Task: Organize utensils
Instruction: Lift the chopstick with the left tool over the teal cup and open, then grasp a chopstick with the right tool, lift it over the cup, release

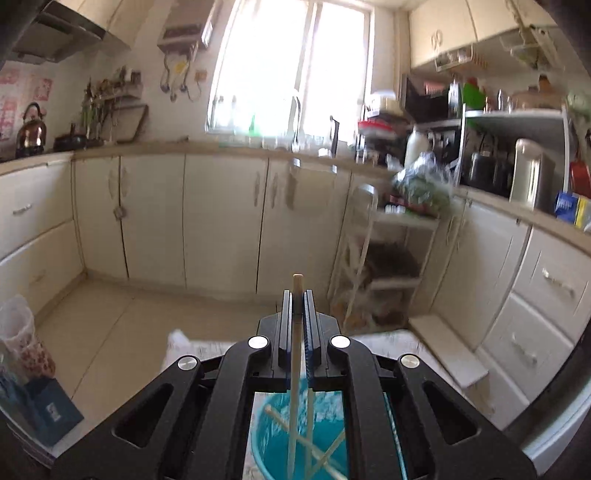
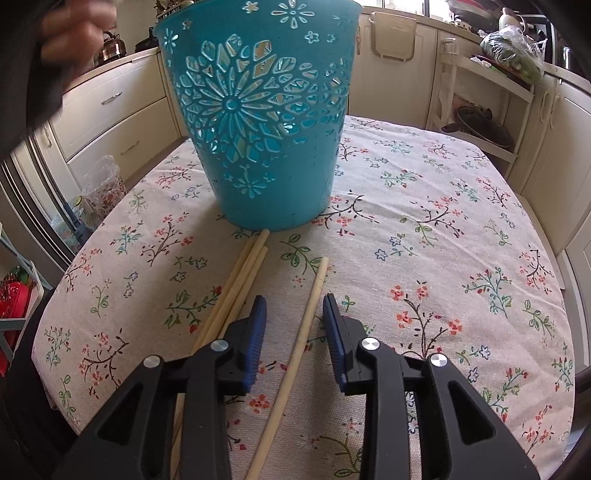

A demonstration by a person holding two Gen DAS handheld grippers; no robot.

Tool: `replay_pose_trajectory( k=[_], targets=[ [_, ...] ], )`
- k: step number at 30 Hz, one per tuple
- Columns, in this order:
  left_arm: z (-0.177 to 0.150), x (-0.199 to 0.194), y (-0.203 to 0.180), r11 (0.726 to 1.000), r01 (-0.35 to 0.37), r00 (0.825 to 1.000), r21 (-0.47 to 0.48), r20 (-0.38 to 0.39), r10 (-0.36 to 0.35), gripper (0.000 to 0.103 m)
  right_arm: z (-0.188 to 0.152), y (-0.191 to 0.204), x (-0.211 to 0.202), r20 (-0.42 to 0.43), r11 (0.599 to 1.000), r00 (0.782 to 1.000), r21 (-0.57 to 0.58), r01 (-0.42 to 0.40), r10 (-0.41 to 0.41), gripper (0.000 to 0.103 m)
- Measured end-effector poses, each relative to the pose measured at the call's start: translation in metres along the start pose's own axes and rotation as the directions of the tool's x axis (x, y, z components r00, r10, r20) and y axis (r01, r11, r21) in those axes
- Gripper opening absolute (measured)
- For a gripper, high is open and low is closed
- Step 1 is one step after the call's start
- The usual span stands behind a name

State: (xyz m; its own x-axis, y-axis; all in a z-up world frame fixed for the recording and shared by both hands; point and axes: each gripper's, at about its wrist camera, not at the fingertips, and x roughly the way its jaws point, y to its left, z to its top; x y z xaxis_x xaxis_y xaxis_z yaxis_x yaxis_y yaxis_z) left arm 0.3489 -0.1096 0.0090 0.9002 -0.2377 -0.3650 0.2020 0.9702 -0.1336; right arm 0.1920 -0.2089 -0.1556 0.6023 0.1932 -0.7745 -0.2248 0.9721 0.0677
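My left gripper [image 1: 297, 295] is shut on a pale wooden chopstick [image 1: 295, 354] and holds it upright above a teal basket [image 1: 269, 443]; the chopstick's lower end reaches into the basket, where other chopsticks [image 1: 321, 448] lie crossed. In the right wrist view the teal cut-out basket [image 2: 266, 122] stands on the floral tablecloth [image 2: 424, 236]. My right gripper [image 2: 293, 306] is open and low over the cloth, its jaws on either side of a single chopstick [image 2: 299, 350]. Three more chopsticks [image 2: 240, 284] lie side by side to its left, partly under the left finger.
Kitchen cabinets [image 1: 221, 218] and a countertop ring the room. A white shelf cart [image 2: 480, 107] stands past the table's far right. A plastic-wrapped cup [image 2: 105, 184] sits off the table's left edge. A person's hand [image 2: 74, 29] shows at the upper left.
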Motion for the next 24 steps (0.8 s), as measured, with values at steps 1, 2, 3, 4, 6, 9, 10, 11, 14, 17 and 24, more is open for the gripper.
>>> replay_pose_trajectory(
  k=[1,2,3,4,6,9,10,11,14,17,24],
  targets=[
    [-0.008,0.003,0.002,1.0,-0.004,1.0,-0.003,-0.02,0.003,0.005,0.0,0.0,0.0,0.0,1.0,1.0,-0.001,0.0,0.0,0.032],
    [-0.011,0.002,0.004,1.0,-0.001,1.0,-0.004,-0.029,0.001,0.006,0.0,0.0,0.0,0.0,1.0,1.0,-0.001,0.001,-0.001,0.032],
    [-0.015,0.0,0.007,1.0,0.003,0.999,-0.004,-0.035,-0.003,0.007,0.0,0.0,-0.001,0.0,1.0,1.0,-0.002,0.001,-0.001,0.033],
    [-0.017,-0.004,0.009,1.0,0.006,0.999,-0.005,-0.036,-0.007,0.011,0.0,0.0,-0.001,0.001,1.0,1.0,-0.002,0.0,0.0,0.033],
    [-0.018,-0.018,0.014,1.0,0.001,1.0,-0.009,-0.025,-0.001,0.025,0.0,0.0,-0.001,0.001,1.0,1.0,-0.002,0.001,-0.001,0.033],
    [-0.02,-0.042,0.028,0.999,-0.02,1.0,-0.033,0.001,0.02,0.049,-0.001,0.001,-0.001,0.001,1.0,1.0,-0.002,-0.001,0.001,0.033],
    [-0.022,-0.051,0.033,0.999,-0.031,0.999,-0.041,0.007,0.032,0.055,-0.001,0.0,-0.001,0.001,1.0,1.0,0.0,-0.006,0.006,0.034],
    [-0.027,-0.061,0.041,0.997,-0.051,0.999,-0.05,0.009,0.051,0.058,0.0,0.0,-0.001,0.001,1.0,1.0,0.003,-0.01,0.01,0.034],
    [-0.052,-0.074,0.06,0.991,-0.108,0.994,-0.082,-0.037,0.105,0.073,-0.001,-0.005,-0.003,-0.001,0.999,1.0,0.032,-0.019,0.019,0.034],
    [-0.087,-0.068,0.078,0.984,-0.142,0.982,-0.11,-0.142,0.126,0.076,-0.002,-0.007,-0.004,-0.008,0.999,1.0,0.042,0.002,-0.001,0.034],
    [-0.163,-0.037,0.096,0.97,-0.203,0.924,-0.137,-0.353,0.144,0.076,-0.003,-0.007,-0.005,-0.022,0.999,0.999,0.019,0.025,-0.025,0.015]
  ],
)
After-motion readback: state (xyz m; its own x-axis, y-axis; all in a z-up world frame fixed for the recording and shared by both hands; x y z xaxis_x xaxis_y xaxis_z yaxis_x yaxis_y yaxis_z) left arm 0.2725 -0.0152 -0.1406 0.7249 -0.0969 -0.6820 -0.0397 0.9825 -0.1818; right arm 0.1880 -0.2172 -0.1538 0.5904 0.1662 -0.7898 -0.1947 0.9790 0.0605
